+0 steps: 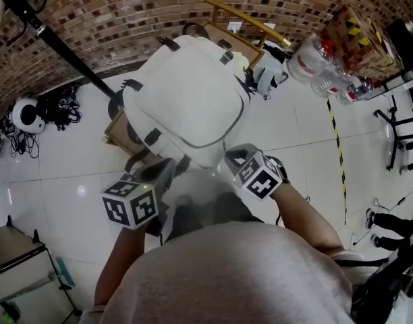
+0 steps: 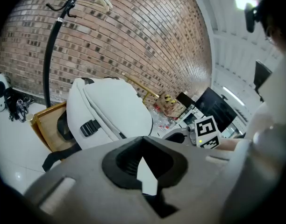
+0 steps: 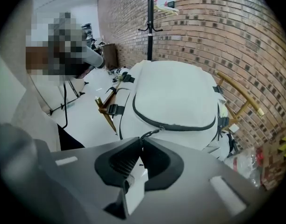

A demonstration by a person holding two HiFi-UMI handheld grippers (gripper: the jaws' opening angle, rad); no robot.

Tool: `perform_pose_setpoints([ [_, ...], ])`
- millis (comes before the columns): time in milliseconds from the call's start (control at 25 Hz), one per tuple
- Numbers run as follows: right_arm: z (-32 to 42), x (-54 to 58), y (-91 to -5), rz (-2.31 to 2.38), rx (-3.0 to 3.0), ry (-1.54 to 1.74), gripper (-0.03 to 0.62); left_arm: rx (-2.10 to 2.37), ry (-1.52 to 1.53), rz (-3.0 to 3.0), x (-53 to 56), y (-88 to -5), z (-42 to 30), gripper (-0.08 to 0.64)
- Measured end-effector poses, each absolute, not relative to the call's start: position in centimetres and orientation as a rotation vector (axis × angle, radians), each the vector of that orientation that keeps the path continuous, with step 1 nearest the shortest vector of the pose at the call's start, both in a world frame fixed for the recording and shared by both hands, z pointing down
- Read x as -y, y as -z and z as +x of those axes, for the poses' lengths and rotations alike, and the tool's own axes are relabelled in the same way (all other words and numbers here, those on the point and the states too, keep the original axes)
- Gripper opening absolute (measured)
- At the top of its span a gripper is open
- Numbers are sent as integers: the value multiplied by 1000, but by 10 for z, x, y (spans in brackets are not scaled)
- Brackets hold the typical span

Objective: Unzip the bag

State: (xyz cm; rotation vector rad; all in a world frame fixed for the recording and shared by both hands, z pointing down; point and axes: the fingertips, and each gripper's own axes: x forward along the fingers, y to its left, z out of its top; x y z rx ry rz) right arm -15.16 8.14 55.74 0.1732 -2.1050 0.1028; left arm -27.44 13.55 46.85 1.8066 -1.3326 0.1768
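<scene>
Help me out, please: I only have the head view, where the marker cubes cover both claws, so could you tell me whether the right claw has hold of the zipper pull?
Observer: Yes. In the right gripper view the right claw is closed on the dark zipper pull of the white backpack.
Operator: Does the zipper look open anywhere?
Observer: Not that I can see. The zipper runs as one closed dark line round the front panel.
Operator: And the left claw?
Observer: In the left gripper view the left claw has its jaws together, with nothing visible between them.
</scene>
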Motion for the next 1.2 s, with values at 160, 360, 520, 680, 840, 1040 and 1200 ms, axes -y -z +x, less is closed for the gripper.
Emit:
perform_pose_setpoints([
  [160, -164, -97, -559, 290, 2100, -162, 26, 1261, -238, 1871, -141, -468, -296, 0],
  [360, -184, -112, -557, 345, 2097, -180, 26, 1215, -269, 1900, -148, -468, -318, 0],
  [520, -195, -119, -553, 408, 2089, -195, 26, 1171, -287, 1946, -149, -463, -327, 0],
  [680, -202, -121, -551, 452, 2077, -209, 26, 1143, -287, 1965, -150, -462, -335, 0],
  [840, -211, -127, -549, 461, 2075, -224, 26, 1131, -281, 1979, -153, -462, -342, 0],
  [1040, -220, -132, -545, 474, 2068, -240, 26, 1129, -268, 1988, -158, -460, -351, 0],
  [1200, -229, -131, -538, 484, 2077, -249, 26, 1139, -247, 1988, -162, -458, -360, 0],
])
